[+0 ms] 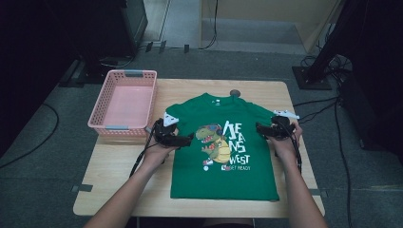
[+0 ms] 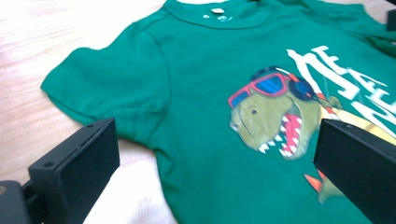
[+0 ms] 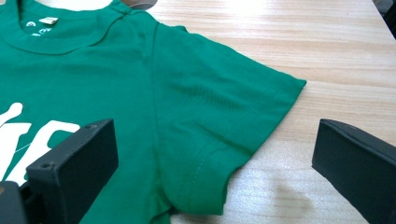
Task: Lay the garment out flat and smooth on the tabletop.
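A green T-shirt (image 1: 252, 175) with a dinosaur print (image 1: 215, 142) and white lettering lies flat, face up, on the wooden table (image 1: 123, 175), collar toward the far side. My left gripper (image 1: 188, 140) hovers open at the shirt's left armpit, jaws pointing right. In the left gripper view the left gripper (image 2: 217, 163) has its jaws spread wide over the T-shirt (image 2: 187, 93), below the sleeve (image 2: 107, 79) and beside the dinosaur print (image 2: 275, 116). My right gripper (image 1: 260, 128) is open at the right sleeve. The right gripper (image 3: 215, 172) straddles that sleeve's (image 3: 233, 107) hem.
An empty pink basket (image 1: 100, 102) stands at the table's back left corner, close to my left hand. A small dark round object (image 1: 235, 93) sits by the collar at the far edge. Bare wood (image 3: 327, 56) lies right of the shirt. Cables run on the floor around the table.
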Available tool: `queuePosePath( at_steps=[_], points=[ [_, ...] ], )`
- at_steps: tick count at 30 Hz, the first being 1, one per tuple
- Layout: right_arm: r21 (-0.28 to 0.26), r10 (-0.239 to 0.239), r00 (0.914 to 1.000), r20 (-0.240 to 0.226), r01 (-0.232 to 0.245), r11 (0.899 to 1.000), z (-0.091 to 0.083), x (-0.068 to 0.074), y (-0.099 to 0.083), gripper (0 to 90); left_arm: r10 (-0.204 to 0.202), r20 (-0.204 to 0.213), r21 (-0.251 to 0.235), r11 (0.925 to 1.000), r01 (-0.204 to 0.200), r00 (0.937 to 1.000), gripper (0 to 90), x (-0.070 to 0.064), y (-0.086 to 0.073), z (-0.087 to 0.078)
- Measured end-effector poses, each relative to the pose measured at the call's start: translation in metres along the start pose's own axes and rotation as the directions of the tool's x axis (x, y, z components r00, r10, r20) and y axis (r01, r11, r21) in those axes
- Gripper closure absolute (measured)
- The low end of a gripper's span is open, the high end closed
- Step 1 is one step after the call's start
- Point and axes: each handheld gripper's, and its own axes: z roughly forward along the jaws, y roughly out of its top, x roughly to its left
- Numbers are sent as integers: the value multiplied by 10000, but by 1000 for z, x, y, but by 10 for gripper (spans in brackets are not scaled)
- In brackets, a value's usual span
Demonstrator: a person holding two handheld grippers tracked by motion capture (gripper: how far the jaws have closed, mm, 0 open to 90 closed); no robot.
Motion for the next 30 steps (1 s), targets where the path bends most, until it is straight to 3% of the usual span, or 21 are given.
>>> queuePosePath(
  at_steps=[6, 11, 22, 30],
  points=[
    [40, 67, 10000, 42, -67, 10000, 1, -2, -2, 3, 35, 125, -319, 9995, -31, 9999, 7, 2, -9, -26],
    [39, 123, 9999, 10, -123, 9999, 2, -2, -3, 3, -23, -1, -478, 9989, 23, 10000, 7, 10, -19, -44],
    [188, 167, 9998, 65, -168, 9997, 5, -3, -5, 3, -123, -171, -457, 9989, 115, 9998, 7, 24, -41, -69],
    [243, 134, 9998, 119, -136, 9996, 5, -3, -6, 3, -497, -378, -698, 9965, 470, 9980, 8, 35, -54, -88]
  ],
)
